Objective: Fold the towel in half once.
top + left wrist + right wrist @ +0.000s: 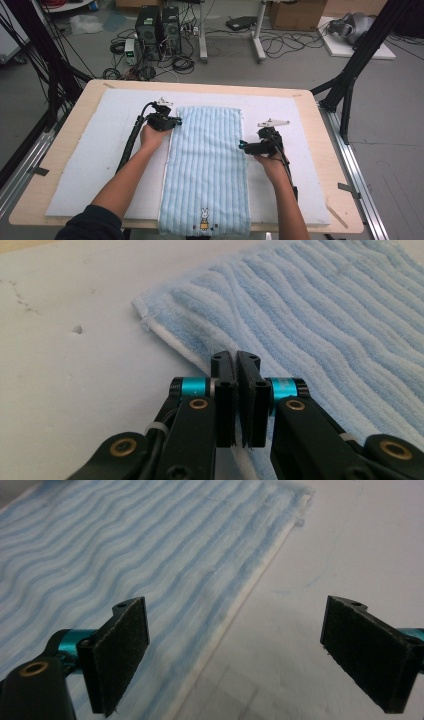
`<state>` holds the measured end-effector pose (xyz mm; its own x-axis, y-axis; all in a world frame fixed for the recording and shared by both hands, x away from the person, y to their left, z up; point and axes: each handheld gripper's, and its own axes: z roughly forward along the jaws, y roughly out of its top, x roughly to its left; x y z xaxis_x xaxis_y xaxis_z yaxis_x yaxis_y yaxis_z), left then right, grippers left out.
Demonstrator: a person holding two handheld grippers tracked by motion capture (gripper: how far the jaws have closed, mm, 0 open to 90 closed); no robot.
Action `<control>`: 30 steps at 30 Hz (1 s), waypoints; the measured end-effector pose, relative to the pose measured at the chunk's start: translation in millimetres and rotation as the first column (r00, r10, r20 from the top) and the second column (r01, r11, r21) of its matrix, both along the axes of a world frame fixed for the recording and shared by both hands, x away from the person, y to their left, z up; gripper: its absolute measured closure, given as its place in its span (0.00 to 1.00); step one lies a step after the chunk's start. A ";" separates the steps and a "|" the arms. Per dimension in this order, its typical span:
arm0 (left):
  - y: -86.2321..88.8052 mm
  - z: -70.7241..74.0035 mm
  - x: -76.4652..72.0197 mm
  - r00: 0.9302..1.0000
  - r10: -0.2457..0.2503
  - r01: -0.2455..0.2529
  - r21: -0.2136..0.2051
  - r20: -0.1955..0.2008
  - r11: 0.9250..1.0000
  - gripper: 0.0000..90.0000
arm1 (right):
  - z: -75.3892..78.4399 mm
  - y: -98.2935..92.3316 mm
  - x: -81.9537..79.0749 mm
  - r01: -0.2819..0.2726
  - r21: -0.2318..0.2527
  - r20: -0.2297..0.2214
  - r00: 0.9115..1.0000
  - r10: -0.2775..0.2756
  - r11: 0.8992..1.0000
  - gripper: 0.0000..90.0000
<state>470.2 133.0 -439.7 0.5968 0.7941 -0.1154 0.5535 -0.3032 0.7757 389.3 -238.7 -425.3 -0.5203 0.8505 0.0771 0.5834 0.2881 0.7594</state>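
Surface: white mat [100, 150] covered the table.
Towel [207, 165]: blue, ribbed, flat.
Left gripper [235, 365]: clamped on the towel's edge.
Right gripper [235, 650]: jaws wide apart.

Robotics or recording lab, not a home. Bare grey concrete floor [300, 65] strewn with loose black cables [280, 45]; two black desktop computer towers [159, 27] standing on it beside white metal desk legs [258, 35]. Black metal frame struts [360, 55] flanking pale wooden table [325, 150] covered by white foam mat [100, 150]. Brown cardboard box [297, 14] at rear.
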 end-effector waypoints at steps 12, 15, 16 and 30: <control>3.2 1.3 -0.7 1.000 -0.015 0.015 -0.035 -0.011 0.999 0.95 | -13.4 16.9 50.2 0.061 -0.029 -0.062 0.996 -0.063 0.998 0.48; 4.1 0.3 -0.1 1.000 -0.012 0.011 -0.034 -0.019 0.999 0.95 | -12.9 24.1 58.9 0.054 -0.051 -0.062 0.996 -0.058 0.997 0.52; 4.4 -0.1 0.1 1.000 -0.011 0.010 -0.038 -0.022 0.999 0.95 | -13.6 27.5 61.9 0.054 -0.070 -0.071 0.996 -0.059 0.996 0.56; 7.9 6.9 13.6 0.997 0.071 -0.071 -0.094 -0.001 0.993 0.97 | -4.7 40.4 77.2 0.065 -0.114 -0.024 0.997 -0.068 0.991 0.95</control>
<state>483.8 140.9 -432.8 0.5399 0.8200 -0.1899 0.5690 -0.1893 0.8002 466.5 -198.3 -430.0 -0.4616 0.8870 -0.0081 0.6243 0.3314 0.7074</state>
